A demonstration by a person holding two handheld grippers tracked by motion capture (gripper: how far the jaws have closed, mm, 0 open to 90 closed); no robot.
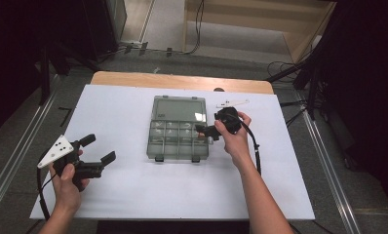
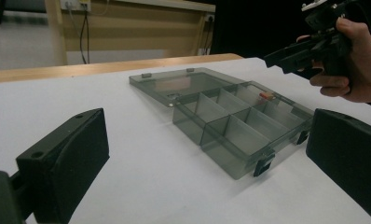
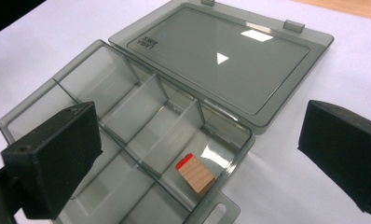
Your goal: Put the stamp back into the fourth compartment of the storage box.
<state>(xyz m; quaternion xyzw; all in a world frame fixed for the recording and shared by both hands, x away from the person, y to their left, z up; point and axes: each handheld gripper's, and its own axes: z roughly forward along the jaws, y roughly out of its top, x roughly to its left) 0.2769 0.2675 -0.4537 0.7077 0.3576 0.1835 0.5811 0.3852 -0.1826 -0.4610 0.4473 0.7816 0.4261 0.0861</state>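
A clear grey compartment box point(image 1: 153, 146) lies open at the table's middle, its lid point(image 1: 178, 108) flat behind it. A small wooden block with a red end point(image 3: 195, 175) rests in a compartment at the box's right end, also seen as the block point(image 2: 266, 95) from the left gripper view. My right gripper point(image 1: 204, 130) hovers open over that end of the box, with the block below and between its jaws point(image 3: 197, 144). My left gripper point(image 1: 100, 147) is held open above the bare sheet to the left of the box, pointing towards it, holding nothing.
A white sheet point(image 1: 133, 195) covers the table, and a wooden edge point(image 1: 182, 80) shows at the back. Floor rails point(image 1: 16, 156) run along both sides. Black stands and cables point(image 1: 299, 73) crowd the far right. Front latches point(image 2: 263, 163) stick out from the box.
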